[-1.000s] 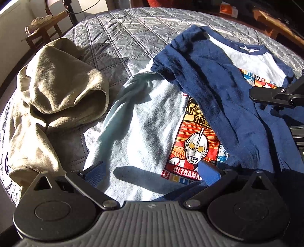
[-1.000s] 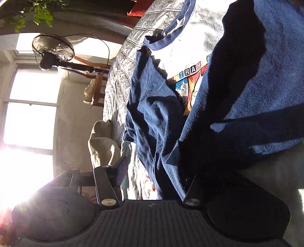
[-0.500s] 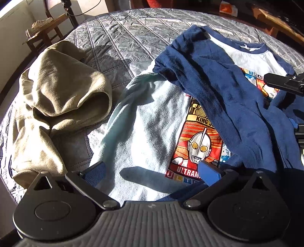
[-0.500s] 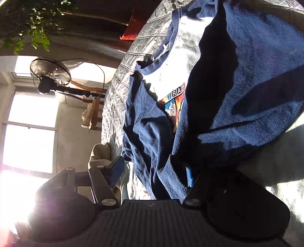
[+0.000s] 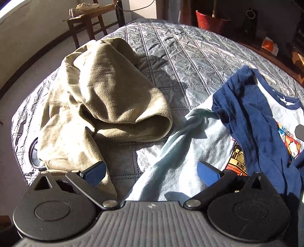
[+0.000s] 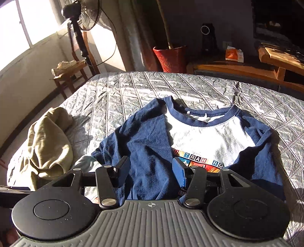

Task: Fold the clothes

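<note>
A T-shirt (image 6: 205,138) with navy sleeves and a printed white front lies face up on a quilted bed (image 6: 117,91) in low sunlight, one navy sleeve (image 6: 144,144) folded in over the chest. Beside it, toward the bed's edge, sits a rumpled tan garment (image 5: 102,98). The left claw (image 5: 152,172) hangs wide open over the shirt's pale hem, gripping nothing. The right claw (image 6: 152,171) hovers above the folded sleeve, its jaws closing with no cloth pinched between them. Behind the bed stand a fan (image 6: 85,15), a chair (image 6: 70,76) holding shoes and a red pot (image 6: 169,58).
</note>
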`<state>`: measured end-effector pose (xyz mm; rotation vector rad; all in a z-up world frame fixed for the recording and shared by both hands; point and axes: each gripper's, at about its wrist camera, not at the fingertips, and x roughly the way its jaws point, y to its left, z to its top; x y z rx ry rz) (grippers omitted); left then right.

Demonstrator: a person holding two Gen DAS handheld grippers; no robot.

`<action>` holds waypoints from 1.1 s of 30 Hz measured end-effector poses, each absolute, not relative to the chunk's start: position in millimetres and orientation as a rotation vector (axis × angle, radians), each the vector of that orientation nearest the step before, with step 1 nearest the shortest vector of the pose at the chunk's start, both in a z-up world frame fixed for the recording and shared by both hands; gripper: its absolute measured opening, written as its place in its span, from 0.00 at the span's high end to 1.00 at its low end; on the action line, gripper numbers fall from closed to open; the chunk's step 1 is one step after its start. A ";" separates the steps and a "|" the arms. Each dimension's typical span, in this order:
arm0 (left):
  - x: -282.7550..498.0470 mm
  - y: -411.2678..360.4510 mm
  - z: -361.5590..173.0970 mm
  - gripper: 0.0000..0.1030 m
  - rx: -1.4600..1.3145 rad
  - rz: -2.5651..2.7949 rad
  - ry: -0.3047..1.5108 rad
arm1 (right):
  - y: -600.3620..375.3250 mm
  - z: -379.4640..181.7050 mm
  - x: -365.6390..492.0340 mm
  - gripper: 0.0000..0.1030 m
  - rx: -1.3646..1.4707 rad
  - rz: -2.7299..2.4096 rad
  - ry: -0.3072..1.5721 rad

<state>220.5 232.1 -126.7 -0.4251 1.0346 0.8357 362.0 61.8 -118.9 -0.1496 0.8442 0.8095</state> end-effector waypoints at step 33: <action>192.6 274.2 -124.1 0.01 -0.589 0.901 1.031 | 132.9 -126.6 419.9 0.45 0.000 0.784 0.849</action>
